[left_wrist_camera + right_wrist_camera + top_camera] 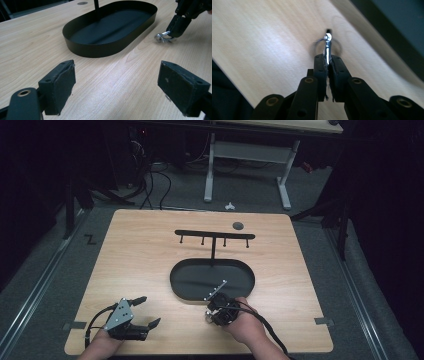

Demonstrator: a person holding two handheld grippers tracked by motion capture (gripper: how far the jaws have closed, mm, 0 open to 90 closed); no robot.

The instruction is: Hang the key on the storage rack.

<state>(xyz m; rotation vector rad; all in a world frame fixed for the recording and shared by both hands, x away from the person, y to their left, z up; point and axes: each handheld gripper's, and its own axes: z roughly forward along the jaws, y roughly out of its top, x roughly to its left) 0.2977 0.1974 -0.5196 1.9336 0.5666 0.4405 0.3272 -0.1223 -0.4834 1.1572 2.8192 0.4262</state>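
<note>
Two hand-held grippers are seen from the high view, both near the front edge of the desk (150, 245). The right hand-held gripper (212, 312) is tipped down onto the wood just in front of the black oval tray (176, 279), and something small and shiny is pinched at its tip, probably a key ring. The left hand-held gripper (146, 311) is parked well off to the left with its jaws spread and nothing between them, so it looks like it's just being kept out of the way. A T-shaped hook rack (215, 236) rises from the tray's far side, which is presumably where the ring is meant to be hung.

In the left gripper view, the wide gap between the two pads (61, 82) is obvious, with bare wood between them. The tray (100, 51) is ahead, and to its right the right hand-held gripper (168, 34) is seen with the metal key ring (161, 37) clamped at its tip, low over the desk, just beside the tray wall.

In the right gripper view, the jaws are closed tight on a thin edge of the key ring (327, 43), which sticks straight out past the tips. It's gripped edge-on, likely so the loop stays open for a hook. Whether the ring is touching the wood or slightly lifted can't be told.
</note>
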